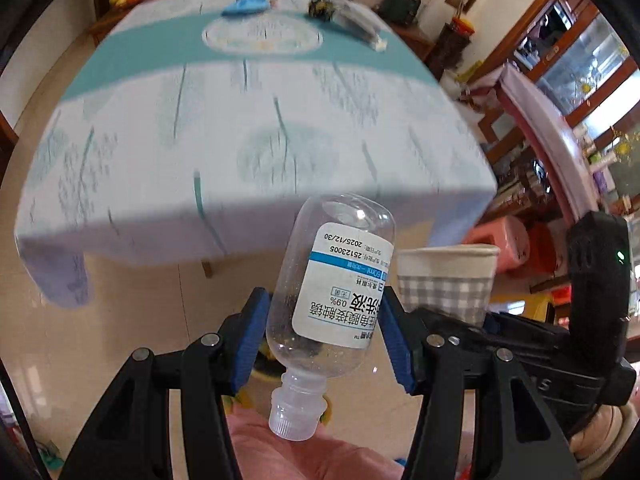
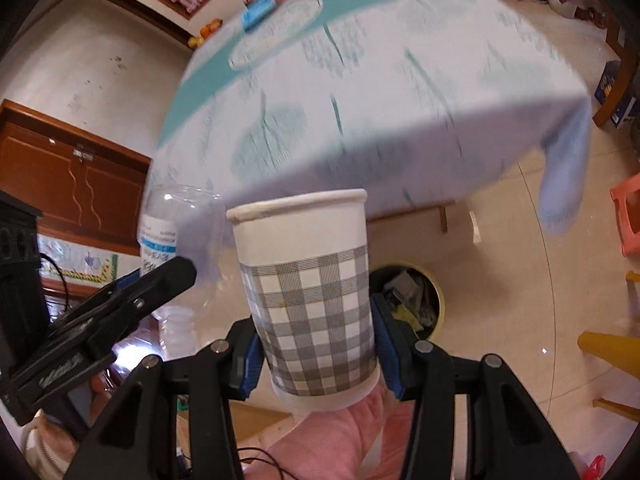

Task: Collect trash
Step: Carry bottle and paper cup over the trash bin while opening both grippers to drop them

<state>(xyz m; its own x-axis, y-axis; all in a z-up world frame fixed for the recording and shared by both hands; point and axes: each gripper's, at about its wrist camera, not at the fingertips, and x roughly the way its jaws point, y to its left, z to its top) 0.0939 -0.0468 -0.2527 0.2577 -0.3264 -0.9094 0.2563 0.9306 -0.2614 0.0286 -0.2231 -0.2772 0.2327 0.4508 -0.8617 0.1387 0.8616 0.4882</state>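
Note:
My left gripper [image 1: 325, 334] is shut on a clear plastic bottle [image 1: 332, 280] with a white and blue label, held cap down above the floor. My right gripper [image 2: 316, 344] is shut on a paper cup [image 2: 310, 288] with a grey check pattern, held upright. The cup also shows in the left wrist view [image 1: 446, 280], just right of the bottle. The bottle shows in the right wrist view [image 2: 176, 240], left of the cup. A yellow trash bin [image 2: 412, 300] with scraps inside stands on the floor behind the cup, below the table edge.
A table with a white and teal cloth [image 1: 248, 128] fills the space ahead, with a blue item [image 1: 246, 4] and a clear packet [image 1: 356, 20] at its far end. Pink and orange stools [image 1: 516, 244] stand to the right. A brown cabinet [image 2: 76, 184] is on the left.

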